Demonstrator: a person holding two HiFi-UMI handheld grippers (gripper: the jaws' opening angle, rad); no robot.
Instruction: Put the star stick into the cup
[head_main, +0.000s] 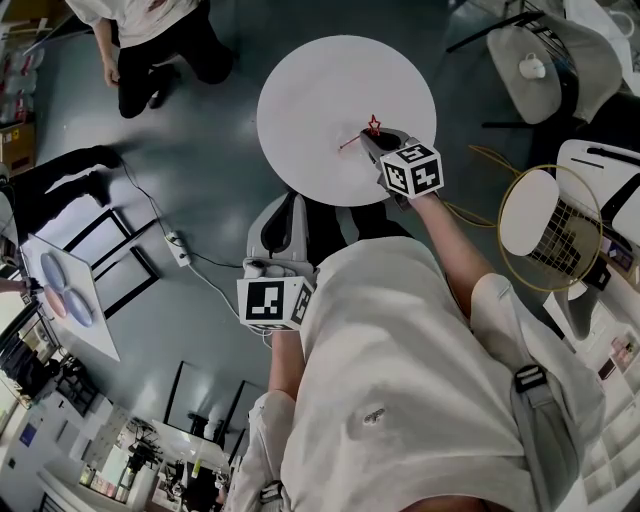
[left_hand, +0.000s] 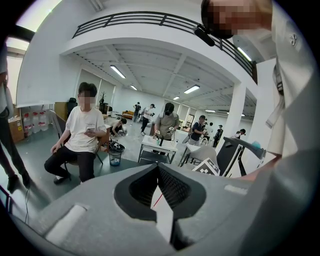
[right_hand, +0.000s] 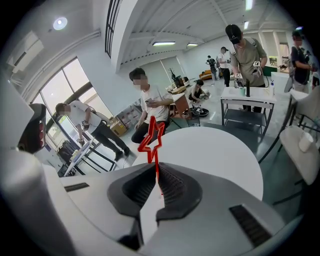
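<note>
Firmly, the right gripper (right_hand: 156, 175) pinches the stem of the red star stick (right_hand: 151, 136), with the star end poking out past the jaws, above the round white table (right_hand: 220, 155). The left gripper (left_hand: 159, 175) sits off the table beside the person's body, jaws pressed together on nothing. A white cup (head_main: 532, 67) rests on a chair (head_main: 520, 50) well apart.
</note>
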